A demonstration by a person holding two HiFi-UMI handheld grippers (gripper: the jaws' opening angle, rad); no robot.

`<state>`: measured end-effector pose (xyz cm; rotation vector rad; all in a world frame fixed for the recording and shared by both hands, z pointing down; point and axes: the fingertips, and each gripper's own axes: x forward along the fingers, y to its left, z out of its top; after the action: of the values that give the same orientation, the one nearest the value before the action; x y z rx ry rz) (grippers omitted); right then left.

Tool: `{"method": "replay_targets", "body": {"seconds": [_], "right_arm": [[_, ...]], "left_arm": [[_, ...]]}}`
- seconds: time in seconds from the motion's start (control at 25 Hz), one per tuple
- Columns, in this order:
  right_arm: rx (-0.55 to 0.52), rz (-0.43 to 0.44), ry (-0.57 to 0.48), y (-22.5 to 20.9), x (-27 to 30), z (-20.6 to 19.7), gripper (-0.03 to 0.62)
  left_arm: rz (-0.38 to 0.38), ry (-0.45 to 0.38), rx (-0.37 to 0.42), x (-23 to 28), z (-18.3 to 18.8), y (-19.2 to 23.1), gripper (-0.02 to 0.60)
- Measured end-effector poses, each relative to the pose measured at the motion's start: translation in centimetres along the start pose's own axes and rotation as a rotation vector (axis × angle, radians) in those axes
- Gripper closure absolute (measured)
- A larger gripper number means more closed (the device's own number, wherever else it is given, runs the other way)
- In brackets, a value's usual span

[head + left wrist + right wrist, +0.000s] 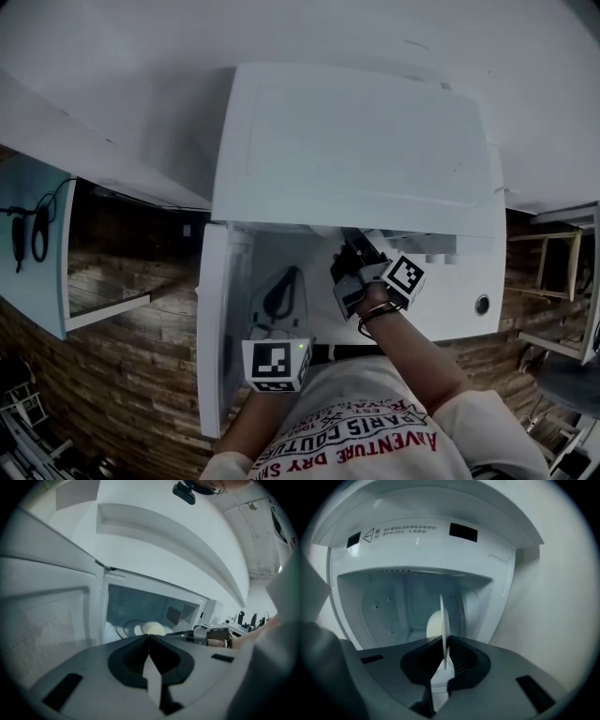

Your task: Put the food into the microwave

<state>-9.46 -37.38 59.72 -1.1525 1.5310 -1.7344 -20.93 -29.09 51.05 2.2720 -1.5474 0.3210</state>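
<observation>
**Set it down level, then let go**

Head view: the microwave [356, 150] stands with its door [214, 328] swung out. The right gripper [349, 253] reaches into the cavity. The left gripper [281, 289] hangs outside, lower, by the door.

Left gripper view: its fingers are pressed together with nothing between them. Ahead of them, inside the cavity, the pale round food [153, 629] lies on a plate [137, 630]. The right gripper's fingers reach in from the right.

Right gripper view: the fingers stand narrow, pinching a thin white edge, probably the plate's rim. The food sits just beyond them, slightly left, within the cavity.

The placing looks nearly done. A good finish would be to lower the plate until it rests flat, release it, and draw straight back so the fingers do not drag the rim. The left gripper is well placed to shut the door.
</observation>
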Motion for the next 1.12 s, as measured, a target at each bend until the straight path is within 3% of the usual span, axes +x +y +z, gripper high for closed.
{"method": "replay_targets", "body": {"seconds": [0.32, 0.76, 0.84, 0.92, 1.12], "right_arm": [[-0.073, -0.029, -0.006, 1.2, 2.2, 0.4, 0.55], [-0.137, -0.053, 0.025, 1.8, 2.3, -0.1, 0.546], [-0.177, -0.052, 0.056, 2.2, 2.3, -0.4, 0.513], [-0.216, -0.061, 0.094, 2.5, 2.3, -0.7, 0.432], [-0.358, -0.132, 0.224, 2.4, 1.8, -1.6, 0.387]], "left_arm": [[-0.05, 0.022, -0.023, 0.8, -0.6, -1.3, 0.575], [-0.046, 0.029, -0.028, 0.5, -0.6, -0.9, 0.575], [-0.053, 0.03, -0.023, 0.3, -0.6, -1.0, 0.575], [-0.062, 0.028, -0.02, 0.1, -0.5, -1.2, 0.575], [-0.072, 0.016, -0.03, -0.5, -0.2, -1.6, 0.575]]}}
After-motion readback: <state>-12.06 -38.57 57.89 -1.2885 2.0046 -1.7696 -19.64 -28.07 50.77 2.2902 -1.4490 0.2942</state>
